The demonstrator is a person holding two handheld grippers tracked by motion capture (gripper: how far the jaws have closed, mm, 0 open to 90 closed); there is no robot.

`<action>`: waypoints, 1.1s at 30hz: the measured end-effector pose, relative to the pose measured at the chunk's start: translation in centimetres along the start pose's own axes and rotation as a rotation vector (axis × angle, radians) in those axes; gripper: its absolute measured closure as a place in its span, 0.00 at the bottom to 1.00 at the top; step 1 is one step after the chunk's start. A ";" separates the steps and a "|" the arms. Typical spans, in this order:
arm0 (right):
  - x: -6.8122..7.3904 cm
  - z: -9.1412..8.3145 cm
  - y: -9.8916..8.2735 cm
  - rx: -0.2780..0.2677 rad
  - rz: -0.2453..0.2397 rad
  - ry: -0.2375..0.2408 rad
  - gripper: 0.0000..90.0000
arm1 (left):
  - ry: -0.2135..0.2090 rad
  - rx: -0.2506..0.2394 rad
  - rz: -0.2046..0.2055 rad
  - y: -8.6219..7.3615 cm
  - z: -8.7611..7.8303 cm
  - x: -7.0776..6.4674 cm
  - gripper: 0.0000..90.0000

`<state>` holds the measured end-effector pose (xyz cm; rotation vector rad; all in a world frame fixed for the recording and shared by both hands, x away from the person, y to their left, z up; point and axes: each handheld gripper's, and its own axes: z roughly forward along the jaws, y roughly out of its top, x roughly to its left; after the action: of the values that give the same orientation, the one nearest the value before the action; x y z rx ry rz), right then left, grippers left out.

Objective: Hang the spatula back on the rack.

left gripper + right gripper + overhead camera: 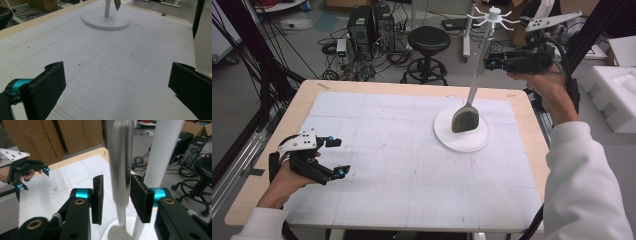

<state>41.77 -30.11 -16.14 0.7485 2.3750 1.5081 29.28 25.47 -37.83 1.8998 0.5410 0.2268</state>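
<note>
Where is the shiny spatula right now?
In the high view the spatula hangs beside the white stand at the table's right, its blade just above the round base, its handle between the right gripper's open jaws.

Left gripper (333, 157) low, fingers apart; right gripper (486, 63) raised, fingers parted.

Desk (402, 165) mat open left and centre; rack stand (462, 131) with hanging spatula (467, 117) blocks far right, pole just behind spatula handle.
</note>
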 end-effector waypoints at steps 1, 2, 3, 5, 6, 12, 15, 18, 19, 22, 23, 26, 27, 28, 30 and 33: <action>0.0 -0.2 -0.4 0.001 0.008 -0.013 0.66 | 0.002 0.001 -0.004 0.0 0.0 0.0 0.02; 0.1 -0.5 -1.0 -0.001 0.020 -0.021 0.64 | 0.001 0.001 -0.002 0.0 0.1 0.1 0.02; 0.2 -0.7 -1.6 -0.002 0.025 -0.029 0.63 | 0.000 0.000 -0.005 0.0 0.1 0.2 0.02; 0.5 -1.1 -2.9 0.002 0.026 -0.053 0.59 | 0.005 0.000 -0.010 0.0 0.2 0.2 0.02; 0.7 -1.3 -3.5 0.003 0.041 -0.056 0.56 | 0.008 0.000 -0.010 0.0 0.2 0.3 0.02; 2.7 -1.6 -6.7 -0.008 0.038 -0.094 0.29 | 0.020 0.001 -0.011 -0.1 0.2 0.3 0.02; 4.1 -1.2 -8.1 0.011 0.017 -0.128 0.15 | 0.023 -0.006 -0.009 0.0 0.0 0.2 0.02; 5.1 -1.1 -9.6 -0.005 -0.006 -0.142 0.05 | 0.027 -0.011 -0.008 0.0 -0.1 0.1 0.02; 5.4 -1.0 -10.2 -0.007 0.000 -0.143 0.01 | 0.026 -0.012 -0.006 0.0 -0.2 0.0 0.02; 6.3 -0.6 -11.9 -0.014 -0.021 -0.144 0.00 | 0.020 -0.020 0.003 0.0 -0.4 -0.2 0.02; 6.6 -0.4 -12.5 -0.023 -0.024 -0.151 0.00 | 0.022 -0.023 0.001 0.0 -0.5 -0.2 0.02; 7.3 0.1 -14.4 -0.023 -0.025 -0.140 0.00 | 0.026 -0.029 -0.001 0.0 -0.6 -0.3 0.02; 7.5 0.1 -15.0 -0.025 -0.022 -0.133 0.00 | 0.026 -0.031 -0.002 -0.1 -0.7 -0.3 0.02; 7.6 0.2 -15.6 -0.042 -0.013 -0.135 0.00 | 0.030 -0.034 -0.003 -0.1 -0.8 -0.3 0.02; 7.9 0.3 -16.8 -0.067 -0.003 -0.138 0.00 | 0.028 -0.042 -0.007 -0.2 -0.9 -0.3 0.02; 8.8 0.6 -18.6 -0.091 -0.013 -0.133 0.00 | 0.027 -0.048 -0.009 -0.4 -1.0 -0.3 0.02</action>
<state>29.18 -31.28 -32.34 0.7847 2.1952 1.5007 28.47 26.31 -37.77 1.8500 0.5575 0.2583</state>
